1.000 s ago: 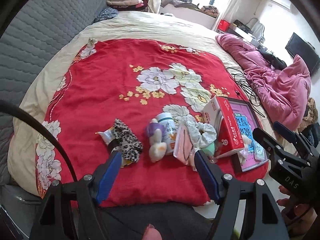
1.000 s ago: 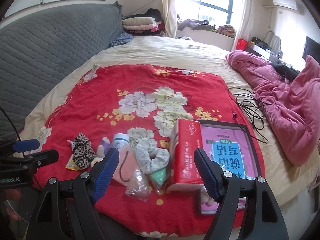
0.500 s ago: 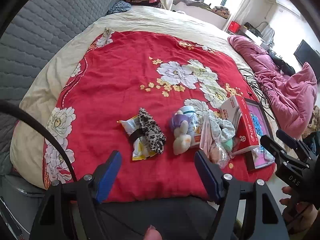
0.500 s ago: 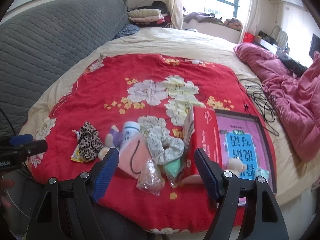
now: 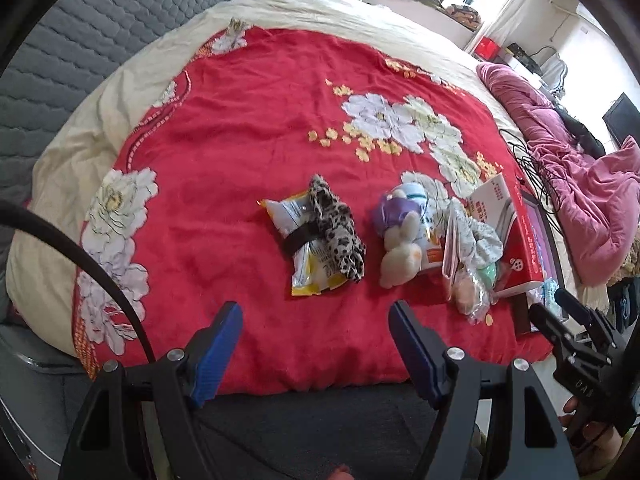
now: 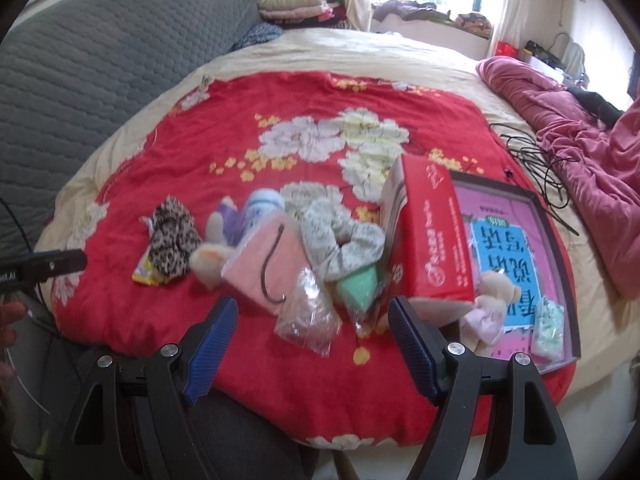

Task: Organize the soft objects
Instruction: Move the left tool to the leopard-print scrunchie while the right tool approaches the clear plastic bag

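Left wrist view looks down on the leopard-print scrunchie (image 5: 338, 232), lying across a yellow-and-white snack packet (image 5: 308, 256) on the red floral blanket (image 5: 240, 140), just beyond the left gripper (image 5: 314, 344), whose blue pads are spread wide with nothing between them. It should be light, limp and squashy; pinching a bunched fold would likely lift it off the crinkly packet. Beside it sit a small plush rabbit (image 5: 400, 252) and a pale floral scrunchie (image 6: 340, 240), perhaps resting partly on a pink pouch (image 6: 266, 268). The right gripper (image 6: 312, 344) is likewise spread and empty. Compared with a second ago, both cameras have shifted nearer and the clutter looms larger.
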Demonstrator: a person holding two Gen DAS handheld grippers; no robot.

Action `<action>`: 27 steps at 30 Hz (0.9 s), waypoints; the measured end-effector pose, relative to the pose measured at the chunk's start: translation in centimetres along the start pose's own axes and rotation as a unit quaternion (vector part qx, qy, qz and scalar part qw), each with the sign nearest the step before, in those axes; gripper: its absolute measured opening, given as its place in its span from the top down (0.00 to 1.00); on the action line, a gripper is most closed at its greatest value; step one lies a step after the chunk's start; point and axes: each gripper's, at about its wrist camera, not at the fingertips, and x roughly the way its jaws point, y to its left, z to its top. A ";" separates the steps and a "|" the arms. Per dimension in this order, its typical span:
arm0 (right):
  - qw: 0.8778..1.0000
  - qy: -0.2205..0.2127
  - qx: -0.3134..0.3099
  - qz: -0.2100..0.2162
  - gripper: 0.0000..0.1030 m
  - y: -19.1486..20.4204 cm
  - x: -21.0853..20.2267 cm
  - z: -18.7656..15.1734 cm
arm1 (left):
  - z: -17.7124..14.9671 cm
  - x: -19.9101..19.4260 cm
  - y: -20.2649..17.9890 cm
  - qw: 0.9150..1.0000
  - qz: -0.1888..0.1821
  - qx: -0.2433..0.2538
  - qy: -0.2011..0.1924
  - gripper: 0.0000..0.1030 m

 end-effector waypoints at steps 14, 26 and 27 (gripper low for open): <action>1.000 0.022 0.014 0.009 0.24 -0.3 2.4 -1.1 | 2.7 5.9 -2.3 0.999 0.010 0.024 0.023 0.32; 0.998 0.059 0.012 0.009 0.24 0.2 6.3 -2.0 | 4.7 10.0 -3.2 0.998 0.029 0.034 0.044 0.53; 0.998 0.060 0.007 0.005 0.24 0.4 6.8 -2.0 | 4.8 10.1 -3.2 0.998 0.027 0.034 0.045 0.54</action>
